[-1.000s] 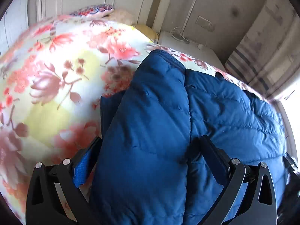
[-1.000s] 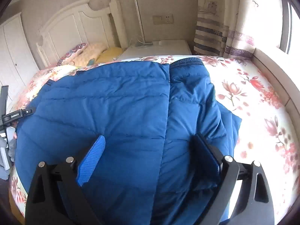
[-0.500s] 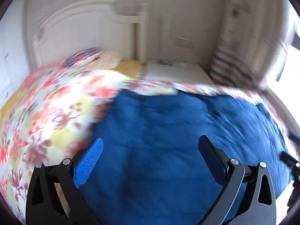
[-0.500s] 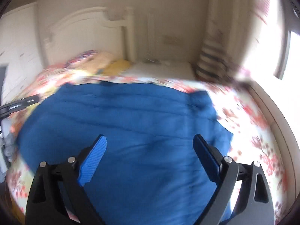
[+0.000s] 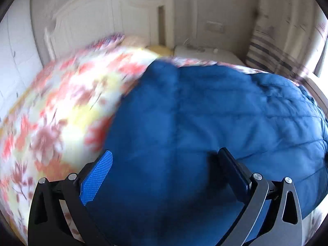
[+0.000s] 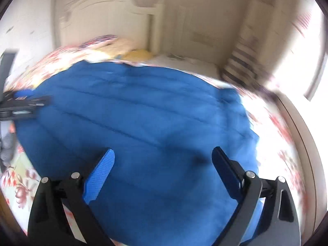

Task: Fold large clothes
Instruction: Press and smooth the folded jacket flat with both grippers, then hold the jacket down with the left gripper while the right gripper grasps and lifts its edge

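A blue quilted down jacket [image 5: 205,123] lies spread on a bed with a floral cover [image 5: 61,106]. It also fills the middle of the right wrist view [image 6: 143,123]. My left gripper [image 5: 164,160] is open and empty, its jaws wide apart above the jacket's near left part. My right gripper [image 6: 162,160] is open and empty above the jacket's near edge. The left gripper also shows at the left edge of the right wrist view [image 6: 22,104], over the jacket's left side. Both views are motion-blurred.
A white headboard [image 6: 106,18] and pillows [image 5: 114,41] are at the bed's far end. A white nightstand [image 5: 207,53] stands beside it. Striped curtains [image 5: 272,49] and a bright window [image 6: 307,51] are on the right. The floral bedcover also shows at the right [image 6: 287,143].
Both grippers have swung quickly, first lifting toward the headboard, now tilting back down over the jacket. The jacket lies where it was. Both grippers stay open.
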Demonstrator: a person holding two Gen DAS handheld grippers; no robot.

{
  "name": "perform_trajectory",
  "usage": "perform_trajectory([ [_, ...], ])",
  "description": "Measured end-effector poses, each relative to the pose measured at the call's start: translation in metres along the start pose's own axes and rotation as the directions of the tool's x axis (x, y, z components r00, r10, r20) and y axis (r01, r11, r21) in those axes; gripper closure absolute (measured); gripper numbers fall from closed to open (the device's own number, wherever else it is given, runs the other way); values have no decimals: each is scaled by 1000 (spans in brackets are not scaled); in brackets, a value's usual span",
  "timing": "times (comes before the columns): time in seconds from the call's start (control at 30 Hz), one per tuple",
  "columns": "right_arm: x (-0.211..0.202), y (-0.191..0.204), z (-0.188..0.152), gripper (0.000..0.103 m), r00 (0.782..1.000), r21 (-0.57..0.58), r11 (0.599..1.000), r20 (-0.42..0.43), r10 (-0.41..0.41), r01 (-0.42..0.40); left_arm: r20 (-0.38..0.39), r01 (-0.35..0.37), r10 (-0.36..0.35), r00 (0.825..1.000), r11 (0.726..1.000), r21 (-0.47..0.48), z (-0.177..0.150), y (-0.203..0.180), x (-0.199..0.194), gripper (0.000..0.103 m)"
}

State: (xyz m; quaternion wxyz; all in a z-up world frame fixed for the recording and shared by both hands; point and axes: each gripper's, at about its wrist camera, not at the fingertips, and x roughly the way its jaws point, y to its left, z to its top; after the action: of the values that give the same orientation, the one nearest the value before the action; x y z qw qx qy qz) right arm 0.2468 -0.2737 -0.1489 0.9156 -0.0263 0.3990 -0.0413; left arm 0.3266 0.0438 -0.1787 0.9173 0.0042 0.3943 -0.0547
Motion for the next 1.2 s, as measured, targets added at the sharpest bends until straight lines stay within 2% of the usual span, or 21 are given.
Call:
perform_trajectory([
  [0.03,3,-16,-11,6,1000,38,999,-19,-1,2,-3,48,-48,999,999,-21,-4,9,3,4],
  [0.07,5,-29,-21,5,999,82,996,-16,37,-36,-2,59,-59,998,998,-25,-6,13,4,4],
  [0.13,10,-39,-33,5,995,128,987,7,98,-98,2,20,-20,1000,1000,-6,-7,8,7,4],
  [0.2,13,-35,-30,2,997,111,991,-9,74,-73,2,-18,18,1000,1000,-9,-5,2,10,4],
  [0.3,19,-35,-27,2,997,118,990,-17,77,-75,-4,-8,8,1000,1000,-27,-5,4,12,4],
  [0.4,16,-36,-26,2,996,133,988,-22,83,-80,5,-55,55,998,998,-24,-6,-2,-7,5],
  [0.5,-5,-24,-15,6,999,140,990,-25,34,-30,66,6,-8,998,1000,21,-8,-21,-39,5],
  [0.57,-28,-4,-7,6,998,88,995,42,53,-57,86,43,-50,995,996,77,-14,-41,-55,5],
  [0.63,-38,20,-3,6,996,27,997,58,71,-73,79,56,-70,994,985,166,-25,-69,-58,5],
  [0.73,-34,66,-7,6,992,-108,987,37,123,-118,37,-6,-2,999,973,232,-41,-91,-37,4],
  [0.8,-11,84,-19,6,997,-183,980,-29,77,-82,46,-2,-9,999,975,223,-45,-90,-33,4],
  [0.83,-8,85,-23,5,997,-193,978,-24,74,-78,42,6,-16,999,974,226,-45,-88,-33,4],
  [0.87,-9,78,-28,5,994,-184,977,-4,109,-108,39,10,-19,999,974,225,-44,-85,-33,4],
  [0.97,-17,51,-35,5,993,-144,982,-12,120,-121,40,19,-28,999,975,220,-45,-80,-32,4],
  [1.07,-26,19,-44,5,997,-80,994,-19,71,-72,45,15,-25,999,976,216,-46,-80,-32,4],
  [1.2,-33,-34,-56,5,999,117,993,-30,23,-19,43,23,-32,999,977,211,-46,-79,-31,4],
])
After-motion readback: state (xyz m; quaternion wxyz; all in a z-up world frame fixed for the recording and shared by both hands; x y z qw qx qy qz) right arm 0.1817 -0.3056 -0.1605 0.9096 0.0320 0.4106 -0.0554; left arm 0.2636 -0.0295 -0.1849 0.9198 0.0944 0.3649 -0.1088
